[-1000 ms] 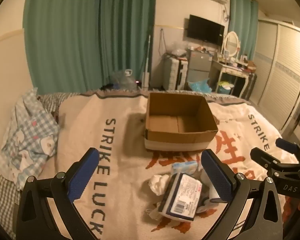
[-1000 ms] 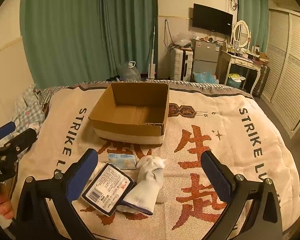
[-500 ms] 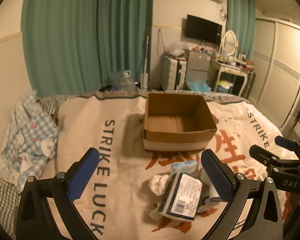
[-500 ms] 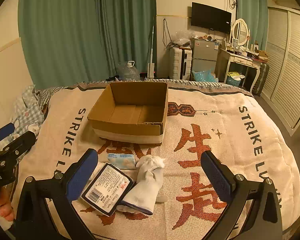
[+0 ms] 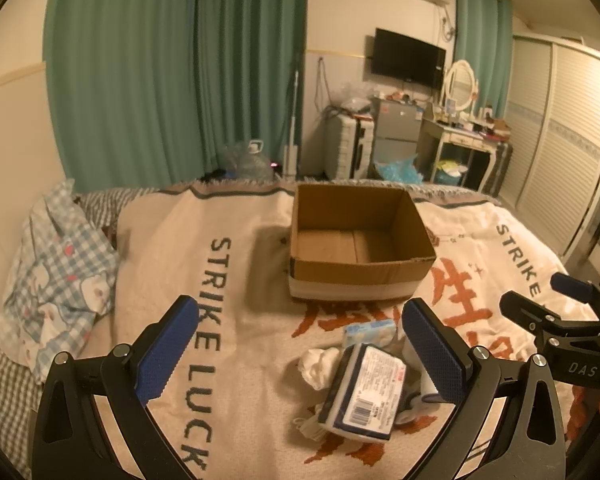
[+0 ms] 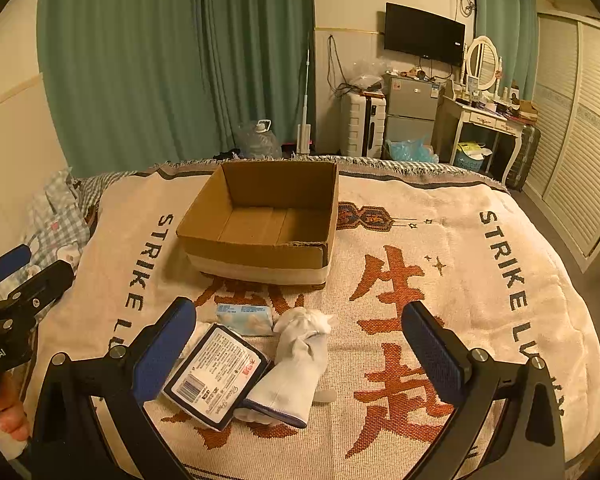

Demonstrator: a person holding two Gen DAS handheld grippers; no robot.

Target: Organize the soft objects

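Observation:
An empty cardboard box (image 5: pixel 360 240) (image 6: pixel 260 224) stands on the blanket-covered bed. In front of it lies a small pile: a dark-edged tissue pack with a white label (image 5: pixel 364 392) (image 6: pixel 216 376), a light blue wipes pack (image 5: pixel 370 330) (image 6: pixel 244 318), a white sock with a dark cuff (image 6: pixel 296 368) and crumpled white cloth (image 5: pixel 318 364). My left gripper (image 5: pixel 300 354) is open and empty, above the bed just left of the pile. My right gripper (image 6: pixel 300 354) is open and empty, hovering over the pile; it also shows at the right of the left wrist view (image 5: pixel 556 320).
A cream blanket (image 6: pixel 420 280) with "STRIKE" lettering and red characters covers the bed. A checked blue pillow (image 5: pixel 56 268) lies at the left edge. Green curtains, a water jug, a suitcase, a small fridge and a dressing table stand beyond the bed's far end.
Both grippers have stayed open and nearly still; the views shifted only slightly. The objects on the bed have not moved.

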